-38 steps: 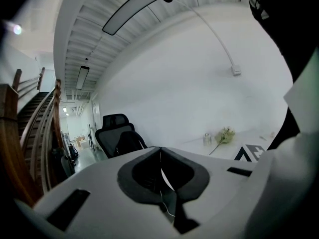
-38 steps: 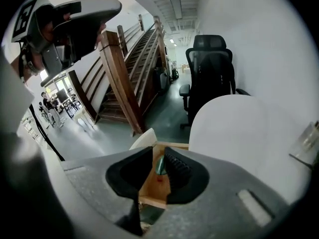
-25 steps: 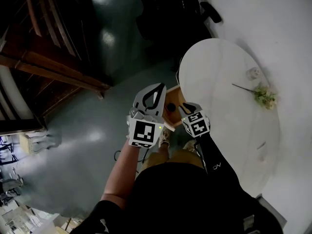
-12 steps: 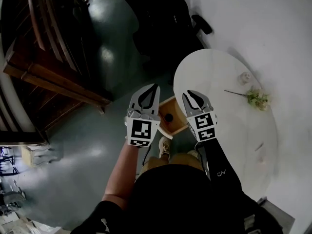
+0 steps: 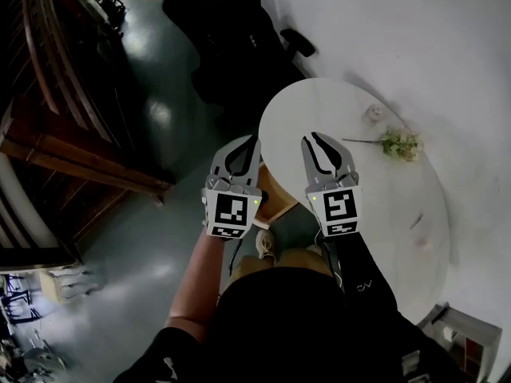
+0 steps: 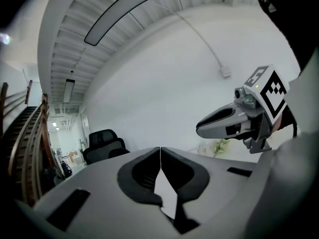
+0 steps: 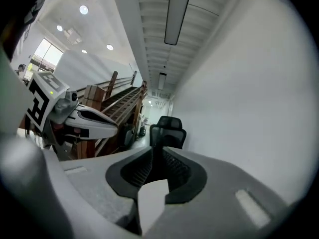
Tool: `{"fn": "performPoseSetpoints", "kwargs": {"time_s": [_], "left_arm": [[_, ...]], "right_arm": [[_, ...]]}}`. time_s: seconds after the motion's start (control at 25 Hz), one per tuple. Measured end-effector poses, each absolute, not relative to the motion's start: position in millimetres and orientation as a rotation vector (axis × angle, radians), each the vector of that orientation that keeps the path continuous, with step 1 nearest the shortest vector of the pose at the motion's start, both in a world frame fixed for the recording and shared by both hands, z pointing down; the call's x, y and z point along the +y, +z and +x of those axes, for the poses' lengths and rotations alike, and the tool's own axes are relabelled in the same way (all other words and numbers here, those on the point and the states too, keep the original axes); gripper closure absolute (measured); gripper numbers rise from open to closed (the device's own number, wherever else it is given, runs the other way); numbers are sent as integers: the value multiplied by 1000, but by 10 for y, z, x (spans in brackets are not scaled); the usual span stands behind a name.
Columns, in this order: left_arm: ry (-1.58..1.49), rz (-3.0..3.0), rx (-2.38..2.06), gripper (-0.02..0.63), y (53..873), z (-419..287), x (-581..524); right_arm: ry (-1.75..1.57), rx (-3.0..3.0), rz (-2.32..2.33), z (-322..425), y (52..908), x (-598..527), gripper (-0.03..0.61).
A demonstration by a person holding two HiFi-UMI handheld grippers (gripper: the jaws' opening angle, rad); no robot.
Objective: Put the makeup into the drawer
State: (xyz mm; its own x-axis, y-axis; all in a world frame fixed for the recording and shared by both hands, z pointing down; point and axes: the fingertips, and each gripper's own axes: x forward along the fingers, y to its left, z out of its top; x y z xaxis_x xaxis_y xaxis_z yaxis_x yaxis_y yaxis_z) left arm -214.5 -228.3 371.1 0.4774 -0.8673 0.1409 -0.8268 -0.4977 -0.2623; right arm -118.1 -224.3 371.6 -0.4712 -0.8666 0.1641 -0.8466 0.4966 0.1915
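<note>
My left gripper (image 5: 243, 144) and right gripper (image 5: 313, 139) are held side by side, pointing away from me over the near edge of a round white table (image 5: 319, 110). In the left gripper view the left gripper (image 6: 160, 151) is shut, tips touching and nothing between them. The right gripper (image 7: 156, 153) shows a narrow gap between its pads with nothing in it. Between and below them, part of an open wooden drawer (image 5: 276, 201) shows under the table edge. No makeup is visible; the left gripper hides most of the drawer.
On the table's far side lie a flower sprig (image 5: 397, 143) and a small white object (image 5: 371, 115). A black office chair (image 5: 239, 46) stands beyond the table. A wooden staircase (image 5: 56, 134) runs along the left, and a white wall is on the right.
The right gripper has risen from pointing down at the drawer to level beside the left gripper. The left gripper lifted slightly. More of the drawer is now covered.
</note>
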Motion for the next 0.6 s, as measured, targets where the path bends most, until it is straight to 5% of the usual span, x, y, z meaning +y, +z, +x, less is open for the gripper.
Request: {"fn": "performPoseSetpoints", "kwargs": {"time_s": [0.6], "left_arm": [[-335, -2786, 890, 604, 3785, 638, -1875]], "right_arm": [[-6, -2153, 1938, 1453, 3759, -1471, 518]]}}
